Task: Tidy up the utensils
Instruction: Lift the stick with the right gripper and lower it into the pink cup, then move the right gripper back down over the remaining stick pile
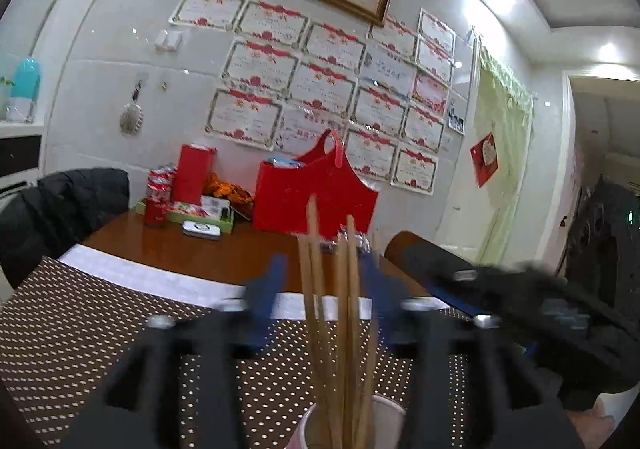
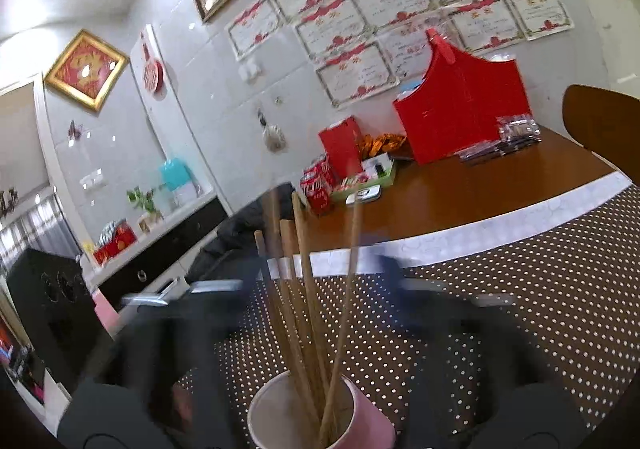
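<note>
Chopsticks (image 2: 308, 301) stand upright in a pink cup (image 2: 320, 413) on the dotted mat (image 2: 540, 289); both the left gripper (image 1: 324, 281) and right gripper (image 2: 324, 265) hover spread wide around them, touching nothing

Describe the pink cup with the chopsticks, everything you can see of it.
The pink cup is a smooth, round cup, pale pink outside and white inside, possibly paper. It stands upright on the brown polka-dot placemat, close below both cameras, its base out of frame. Several wooden chopsticks stand in it, fanning upward and leaning on its rim and inner wall. Both grippers' blurred blue fingers sit spread on either side of the chopsticks above the cup; nothing visibly grips the cup itself.
</note>
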